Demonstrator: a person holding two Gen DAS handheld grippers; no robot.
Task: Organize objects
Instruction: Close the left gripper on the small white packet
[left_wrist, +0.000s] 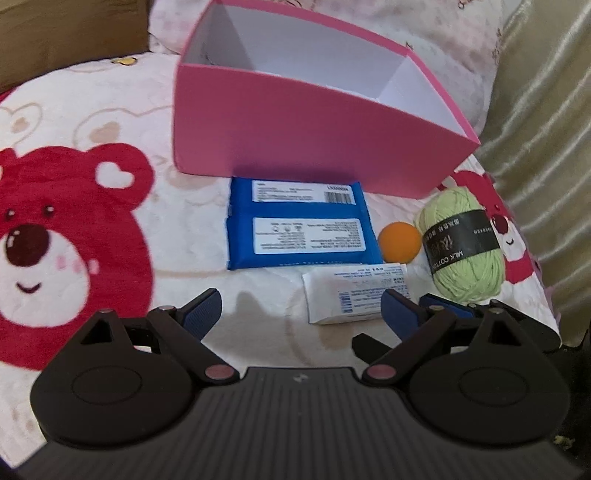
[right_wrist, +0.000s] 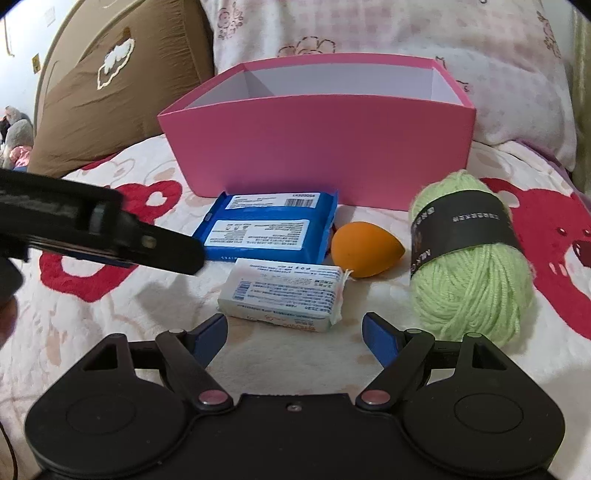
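Note:
An open pink box (left_wrist: 314, 147) (right_wrist: 317, 147) with a white inside stands on the bear-print blanket. In front of it lie a blue wipes pack (left_wrist: 299, 225) (right_wrist: 266, 229), a white tissue packet (left_wrist: 351, 291) (right_wrist: 284, 291), an orange egg-shaped sponge (left_wrist: 399, 242) (right_wrist: 362, 249) and a green yarn ball (left_wrist: 461, 243) (right_wrist: 469, 266) with a black band. My left gripper (left_wrist: 301, 304) is open, the white packet just ahead of its right finger. My right gripper (right_wrist: 295, 320) is open, just short of the white packet. Nothing is held. The left gripper's finger (right_wrist: 173, 253) reaches in from the left.
The blanket (left_wrist: 74, 221) has red bear prints. A brown pillow (right_wrist: 118, 92) lies at the back left and a pale pink floral pillow (right_wrist: 406, 33) behind the box. A shiny beige fabric (left_wrist: 546, 147) rises at the right edge.

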